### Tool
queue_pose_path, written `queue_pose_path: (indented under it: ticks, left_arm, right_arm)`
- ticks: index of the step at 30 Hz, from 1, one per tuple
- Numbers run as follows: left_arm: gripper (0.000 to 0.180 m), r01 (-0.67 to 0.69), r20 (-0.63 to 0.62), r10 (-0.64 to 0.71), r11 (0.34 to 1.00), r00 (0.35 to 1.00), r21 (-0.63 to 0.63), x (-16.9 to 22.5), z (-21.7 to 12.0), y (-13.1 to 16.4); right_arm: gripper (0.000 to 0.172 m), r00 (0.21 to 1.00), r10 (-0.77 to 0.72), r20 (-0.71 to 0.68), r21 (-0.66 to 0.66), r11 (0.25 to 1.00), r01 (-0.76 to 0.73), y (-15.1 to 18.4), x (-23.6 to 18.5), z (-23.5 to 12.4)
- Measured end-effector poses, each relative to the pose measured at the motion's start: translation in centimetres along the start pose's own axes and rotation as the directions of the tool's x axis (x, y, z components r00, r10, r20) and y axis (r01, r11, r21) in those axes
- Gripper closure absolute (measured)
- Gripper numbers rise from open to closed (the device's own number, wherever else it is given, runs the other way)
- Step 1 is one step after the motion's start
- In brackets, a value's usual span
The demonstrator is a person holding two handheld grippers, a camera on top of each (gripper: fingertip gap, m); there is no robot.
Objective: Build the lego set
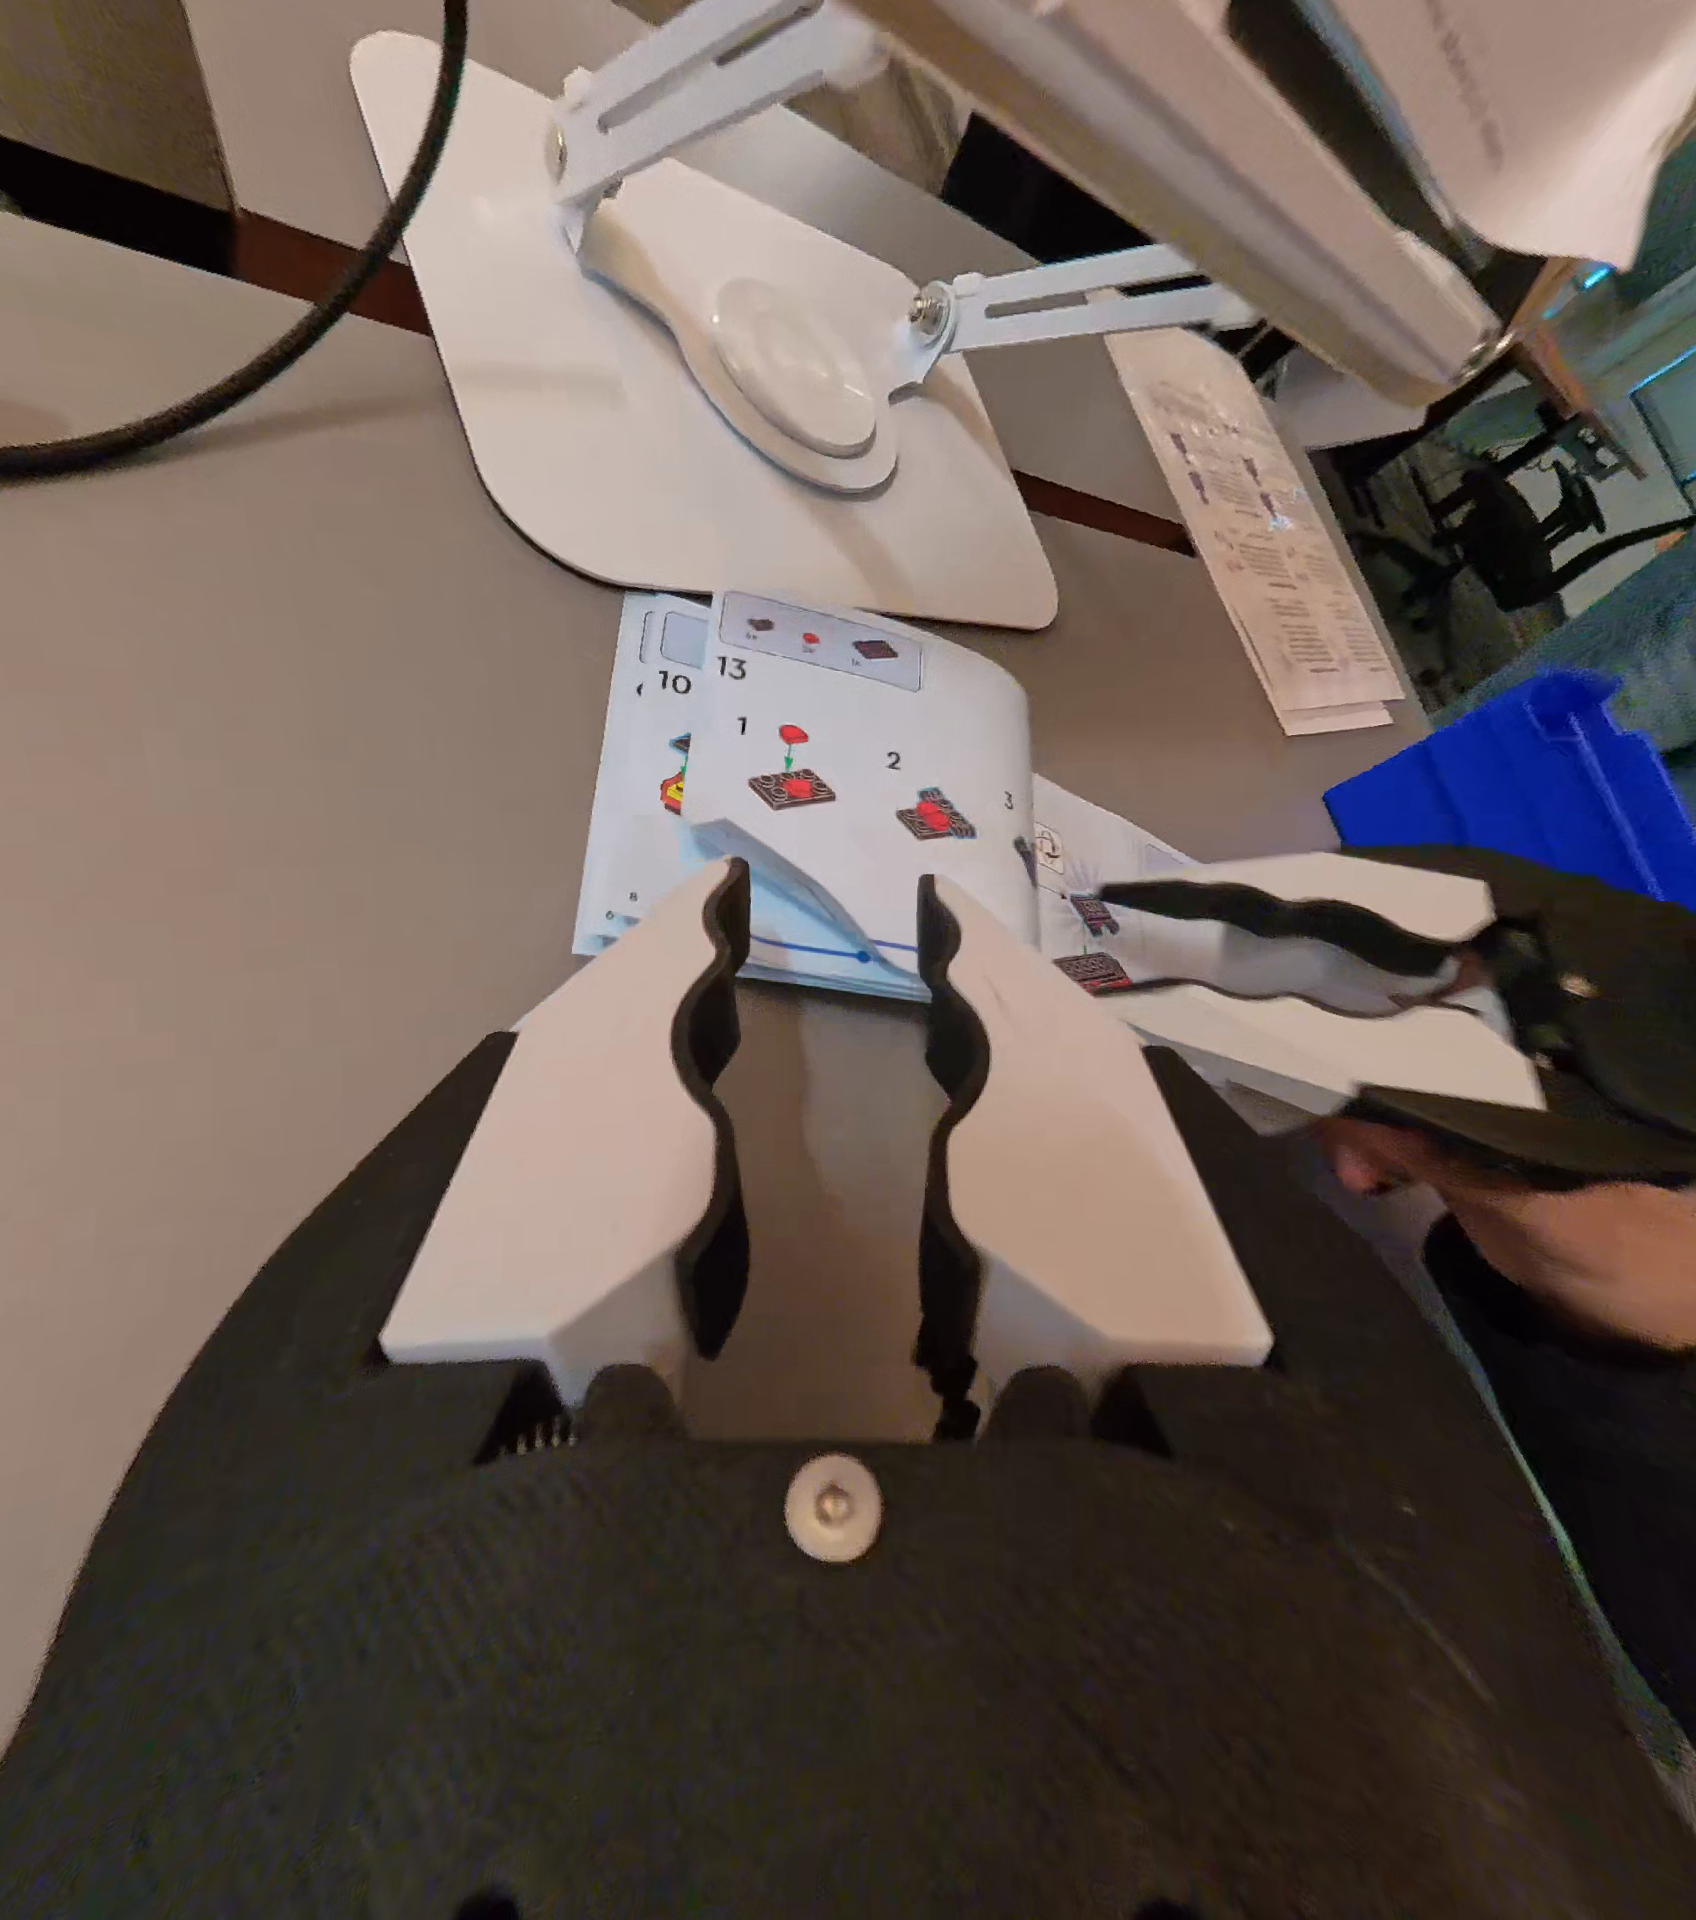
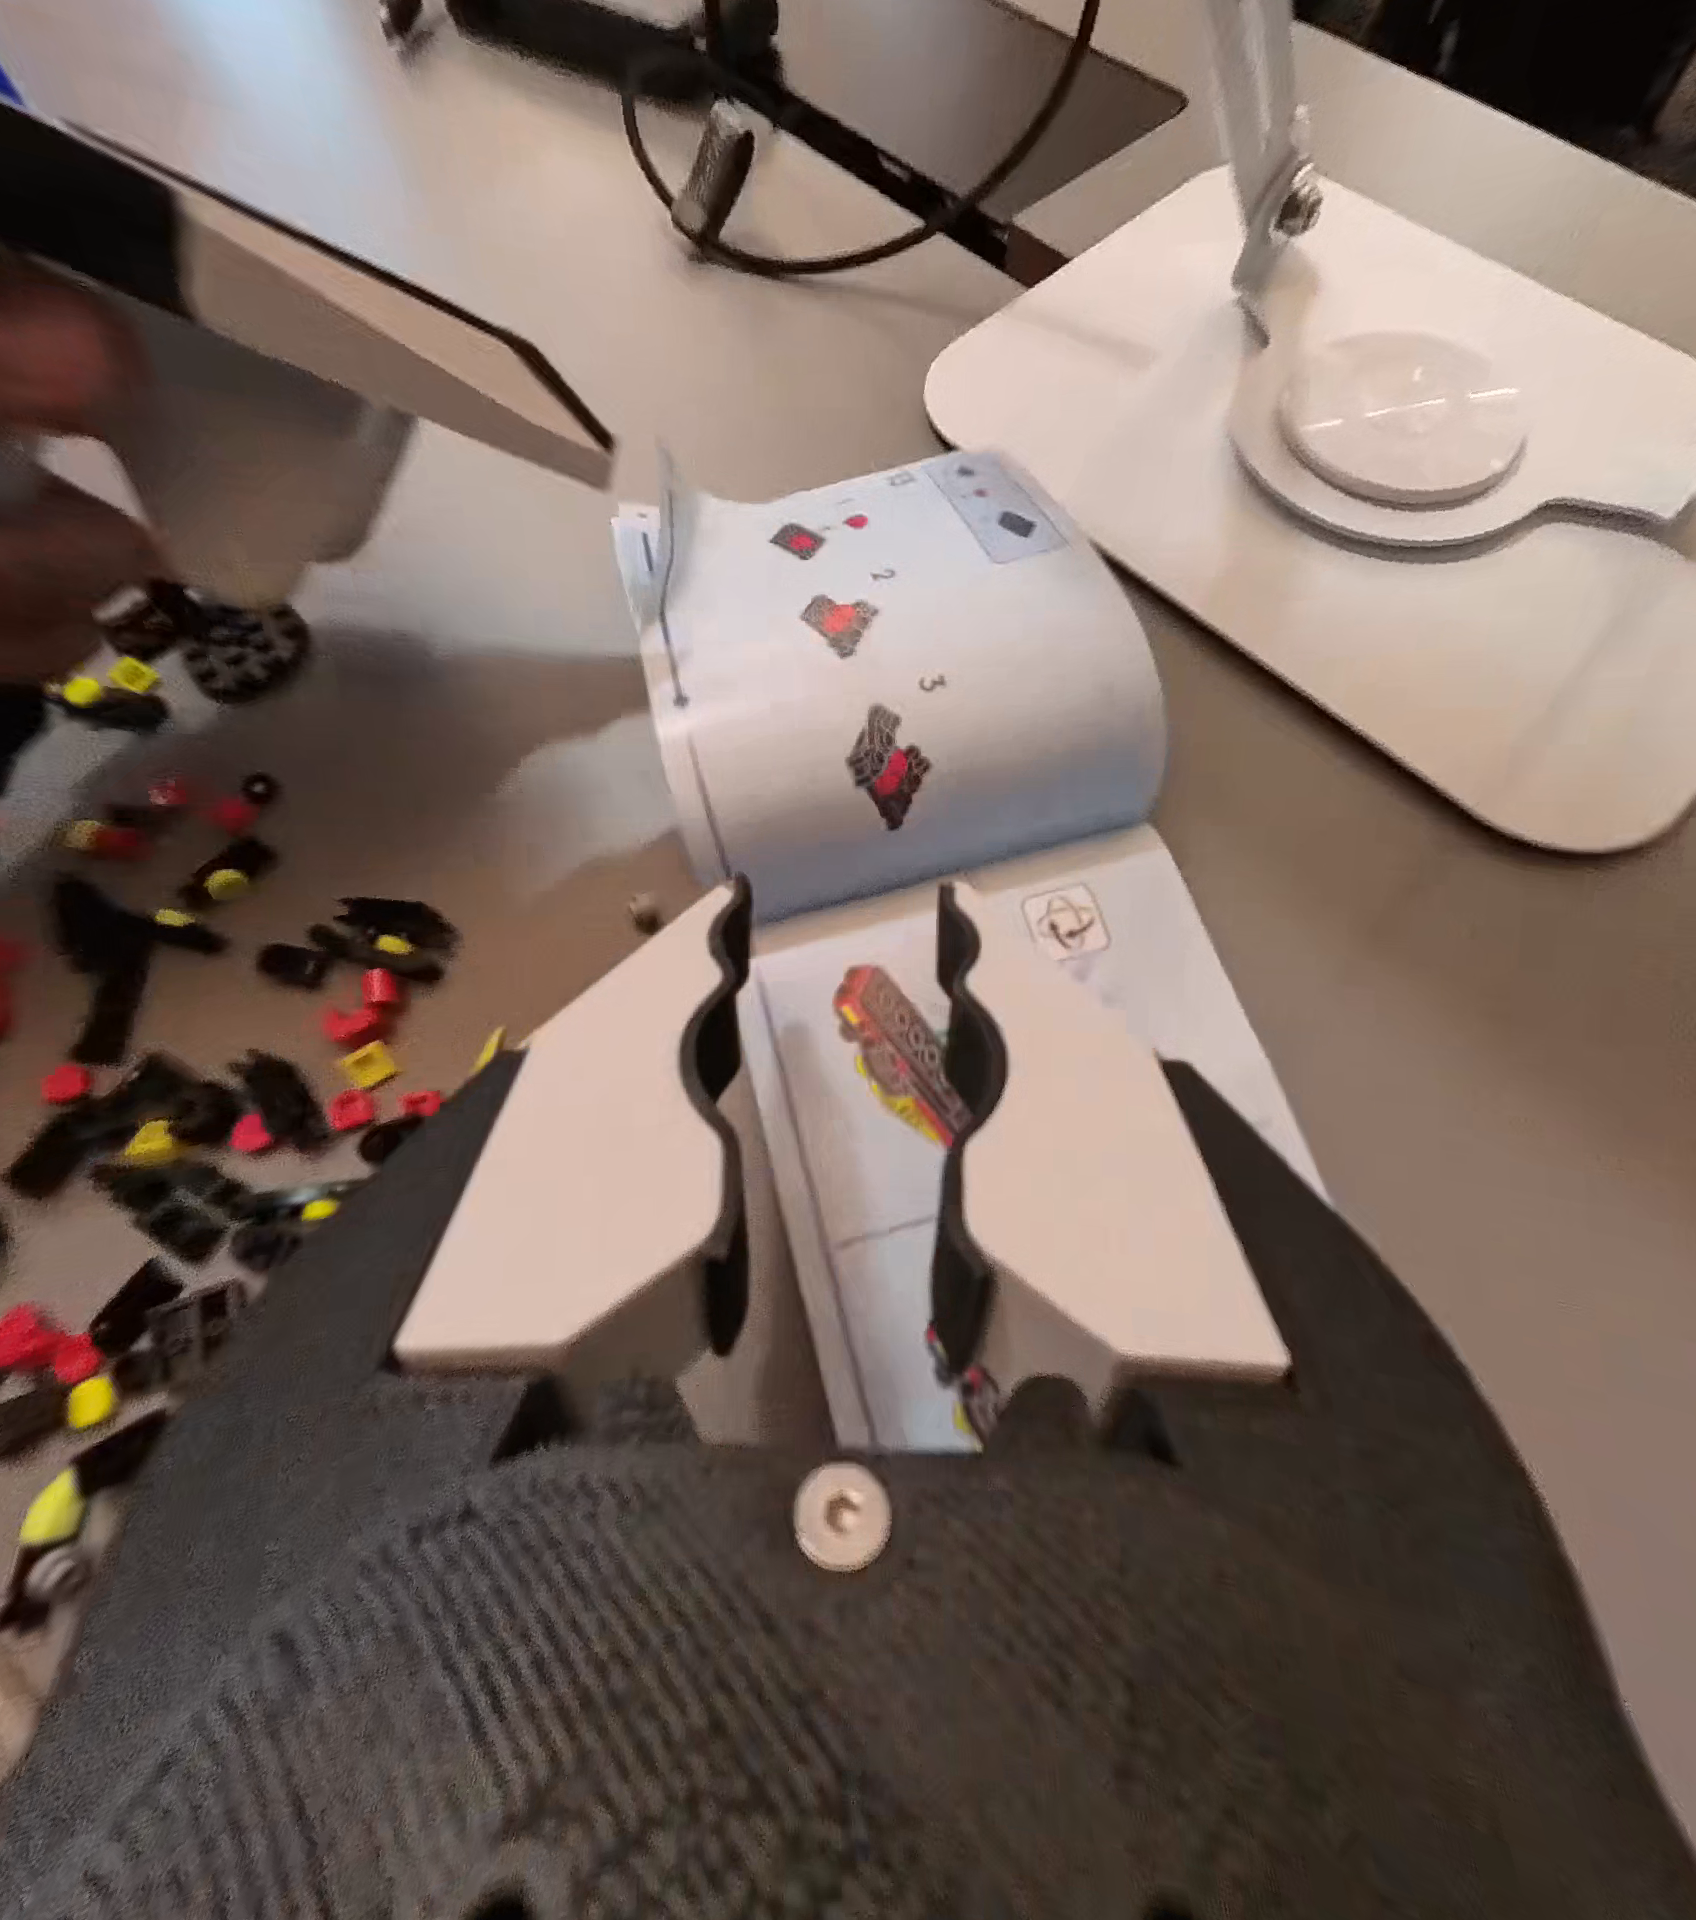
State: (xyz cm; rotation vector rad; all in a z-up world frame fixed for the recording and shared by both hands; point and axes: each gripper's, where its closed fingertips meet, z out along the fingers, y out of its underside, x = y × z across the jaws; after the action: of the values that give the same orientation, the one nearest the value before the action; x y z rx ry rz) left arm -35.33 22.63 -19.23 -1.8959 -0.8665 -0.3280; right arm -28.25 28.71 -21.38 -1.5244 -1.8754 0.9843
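Left gripper (image 1: 833,894): jaws parted, nothing between the pads. The fingertips stand at the near edge of the instruction booklet (image 1: 854,790), where a lifted page corner curls up just beside the left pad; whether the pad touches that corner cannot be told.

Right gripper (image 2: 844,904): jaws likewise parted, gripping nothing. It hangs over the flat right-hand page of the booklet (image 2: 927,675), which shows through the gap between the fingers. In the left wrist view this gripper (image 1: 1114,904) comes in from the right, held in a hand (image 1: 1550,1247), its tips over the same page.

The booklet lies open on the grey table (image 1: 200,831), between the two grippers and the lamp base. Its long axis runs left to right as the left gripper faces it, spine running away from that gripper. One leaf stands arched over the spine, printed side up.

Loose bricks (image 2: 200,1039), black, red and yellow, lie scattered on the table well to the left of the right gripper, in no container.

A blue bin (image 1: 1530,790) stands at the right beyond the right gripper; its contents cannot be seen.

Farther back: a white lamp base (image 1: 719,416) just beyond the booklet, a printed sheet (image 1: 1270,540) to its right, and a black cable (image 1: 304,312) looping at the left.
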Motion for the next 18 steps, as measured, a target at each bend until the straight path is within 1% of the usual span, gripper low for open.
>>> queue_pose_path:
  ticks: [4, 7, 9, 15, 18]
  left_arm:
    - [0.148, -0.023, -0.004, 0.023, 0.999, 1.0, 0.035, 0.7, -2.3, -0.4]
    - [0.147, -0.038, -0.015, 0.039, 0.998, 0.999, 0.048, 1.3, -3.8, -0.4]
    - [0.147, -0.053, -0.022, 0.054, 0.998, 0.998, 0.043, 1.6, -4.3, -0.2]
    - [0.145, -0.097, 0.004, 0.097, 0.995, 0.995, 0.021, 1.3, -4.2, 0.3]
    - [0.145, -0.076, -0.026, 0.077, 0.997, 0.997, 0.025, 1.6, -3.9, 0.2]
  right_arm:
    - [0.127, 0.998, -0.042, 0.056, -0.043, 0.998, 0.044, -0.2, -0.8, 2.3]
    - [0.124, 0.993, -0.103, 0.049, -0.104, 0.989, 0.108, 0.4, -0.8, 3.4]
    - [0.124, 0.99, -0.138, 0.044, -0.114, 0.983, 0.142, 0.5, -0.9, 3.7]
    - [0.126, 0.993, -0.109, 0.036, -0.078, 0.991, 0.112, 0.6, -1.0, 3.6]
    - [0.134, 0.991, -0.125, 0.047, -0.091, 0.988, 0.129, 0.9, -1.2, 3.2]
